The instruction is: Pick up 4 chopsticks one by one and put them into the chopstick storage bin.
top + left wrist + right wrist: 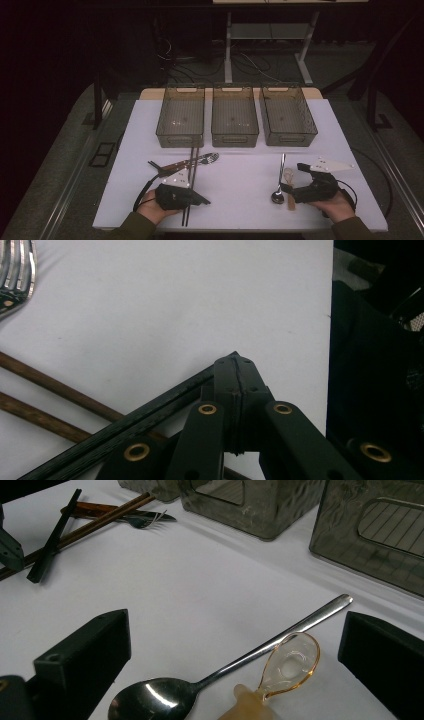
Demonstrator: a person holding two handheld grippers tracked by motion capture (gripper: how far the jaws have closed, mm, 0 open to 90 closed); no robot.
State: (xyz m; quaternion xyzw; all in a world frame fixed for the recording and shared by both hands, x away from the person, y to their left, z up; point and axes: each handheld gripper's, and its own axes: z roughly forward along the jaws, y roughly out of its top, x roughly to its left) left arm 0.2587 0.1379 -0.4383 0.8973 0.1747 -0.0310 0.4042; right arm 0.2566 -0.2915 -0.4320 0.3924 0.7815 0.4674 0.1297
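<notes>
Two hand-held grippers work at the white bench [235,200], sorting cutlery toward three bins [234,122] at its far edge. The left hand-held gripper [235,362] has its jaws pressed together at the tips, and the black chopsticks [150,415] run in from the side and pass beneath its linkage, so I cannot tell whether the pads truly pinch them or merely lie over them; the brown chopsticks [55,390] lie just beside, with a fork [15,270] farther off toward the bins. The step in hand looks like the pickup of the black pair. The next move calls for a slow lift to test the hold, then a carry to a bin without dragging the brown pair along. The right hand-held gripper [235,645] rests with jaws wide, a metal spoon [225,670] and an amber spoon [285,670] lying between them, untouched, well nearer than the bins.
</notes>
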